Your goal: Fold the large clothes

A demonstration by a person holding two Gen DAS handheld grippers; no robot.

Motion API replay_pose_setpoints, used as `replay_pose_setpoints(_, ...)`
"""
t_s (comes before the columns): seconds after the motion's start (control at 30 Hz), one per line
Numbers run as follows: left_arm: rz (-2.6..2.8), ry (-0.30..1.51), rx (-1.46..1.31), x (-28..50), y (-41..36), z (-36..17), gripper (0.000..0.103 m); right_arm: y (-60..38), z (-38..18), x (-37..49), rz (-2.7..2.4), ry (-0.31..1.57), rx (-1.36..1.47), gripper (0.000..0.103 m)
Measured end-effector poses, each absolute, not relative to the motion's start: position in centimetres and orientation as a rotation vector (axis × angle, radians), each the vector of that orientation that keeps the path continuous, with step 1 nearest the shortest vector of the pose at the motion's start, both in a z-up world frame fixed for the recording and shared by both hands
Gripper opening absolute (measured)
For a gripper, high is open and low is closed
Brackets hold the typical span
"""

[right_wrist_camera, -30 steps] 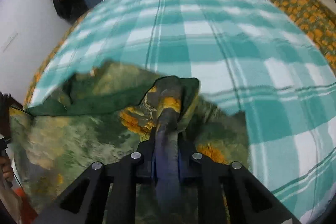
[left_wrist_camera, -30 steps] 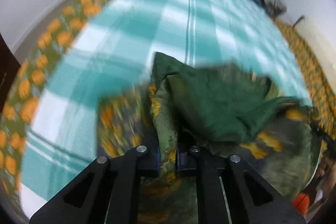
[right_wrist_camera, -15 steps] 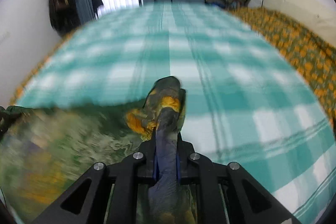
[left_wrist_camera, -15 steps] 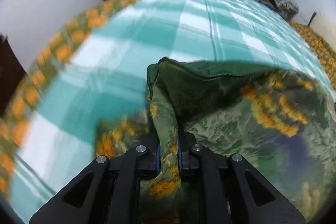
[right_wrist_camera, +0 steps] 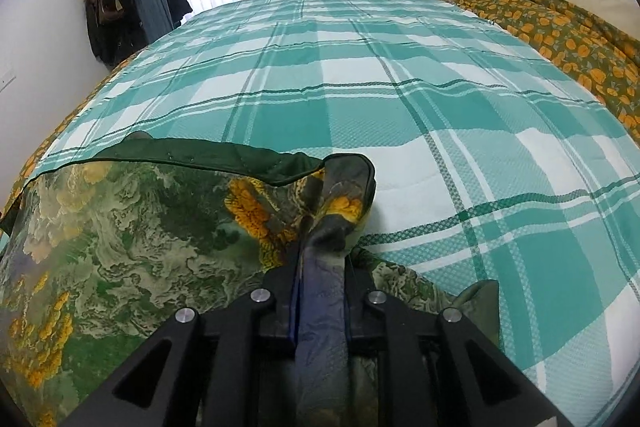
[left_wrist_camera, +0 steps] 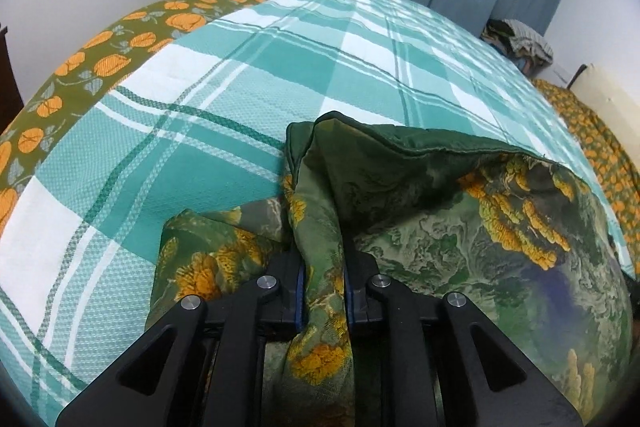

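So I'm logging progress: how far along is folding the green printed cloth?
Early. Both corners are bunched in the left hand-held gripper and right hand-held gripper, whose jaws are opening. The green cloth sags over the checked bedspread. No finished fold shows; flattening remains.

A thin green cloth garment printed with yellow flowers (left_wrist_camera: 460,239), dark green at its hem, is seen with a faint sheen and soft creases. The teal-and-white checked bedspread (right_wrist_camera: 400,99) is shown as matt, coarsely woven cotton. The left gripper (left_wrist_camera: 322,291) is made of matt black plastic, fitted with shiny metal screws
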State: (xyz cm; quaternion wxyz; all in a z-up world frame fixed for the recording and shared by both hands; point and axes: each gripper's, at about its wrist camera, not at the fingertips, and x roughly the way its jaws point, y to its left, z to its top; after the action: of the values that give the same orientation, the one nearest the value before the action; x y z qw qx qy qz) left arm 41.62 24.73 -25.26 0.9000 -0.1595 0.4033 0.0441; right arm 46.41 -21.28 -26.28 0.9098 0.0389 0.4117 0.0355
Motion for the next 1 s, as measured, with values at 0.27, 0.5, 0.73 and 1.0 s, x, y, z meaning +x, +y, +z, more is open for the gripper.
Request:
replay_pose_setpoints(0.27,0.091,0.832,-0.33,41.5,24.74,-25.2,0.015,-21.33,-26.46,46.57,0.079,0.85,0.09,0.017)
replay_pose_setpoints(0.5,0.092,0.832,-0.329,41.5,24.74,-25.2,0.015,-21.76,-26.56,46.59,0.092,0.848,0.114,0.017)
replay_pose_setpoints(0.73,0.092,0.832,-0.33,41.5,24.73,-25.21,0.016,-21.81,-26.61,46.59,0.098,0.848,0.122,0.017)
replay_pose_setpoints(1.0,0.092,0.831,-0.329,41.49,24.7,-25.18,0.016,-21.83,-26.64,46.63,0.104,0.847,0.13,0.017)
